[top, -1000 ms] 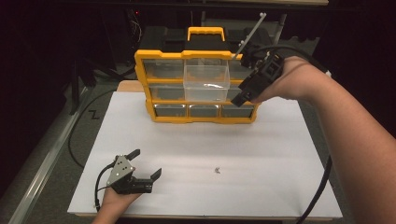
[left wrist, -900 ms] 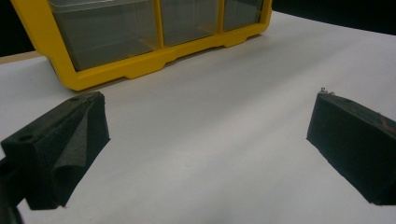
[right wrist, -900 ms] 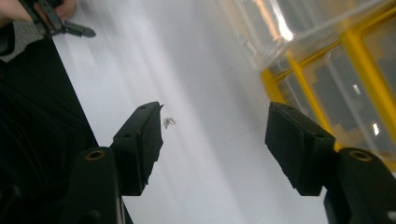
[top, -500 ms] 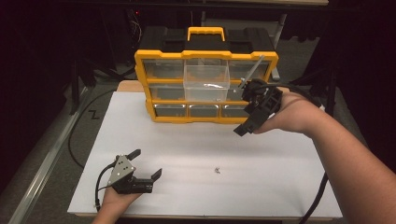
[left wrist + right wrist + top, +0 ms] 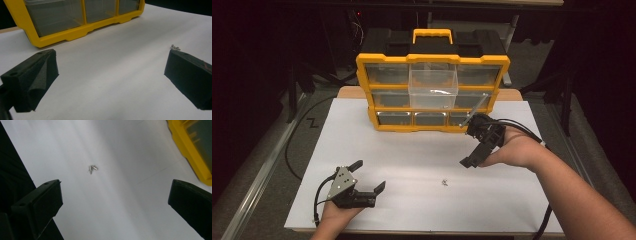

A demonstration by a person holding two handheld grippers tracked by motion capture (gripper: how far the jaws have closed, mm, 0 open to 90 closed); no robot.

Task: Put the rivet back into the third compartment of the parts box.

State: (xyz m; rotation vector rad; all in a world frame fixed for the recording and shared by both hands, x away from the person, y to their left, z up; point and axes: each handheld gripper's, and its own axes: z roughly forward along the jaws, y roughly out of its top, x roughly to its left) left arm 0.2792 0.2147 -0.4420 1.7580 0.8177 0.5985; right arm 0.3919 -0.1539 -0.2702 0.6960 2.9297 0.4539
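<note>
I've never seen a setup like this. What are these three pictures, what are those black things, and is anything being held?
A person works at a white table with a hand-held two-jaw tool in each hand. The high view looks down from above: left gripper near the front edge, right gripper nearer the yellow drawer organizer, whose clear drawer is pulled out. The other two pictures come from cameras riding on each gripper; the black blocks are its jaws. A few small screws lie loose on the table. Both grippers are open and hold nothing; the right one's jaws have just been opening.

Wide-apart tool [image 5: 110, 80] over white table [image 5: 120, 65]; yellow organizer [image 5: 75, 35] beyond
</note>
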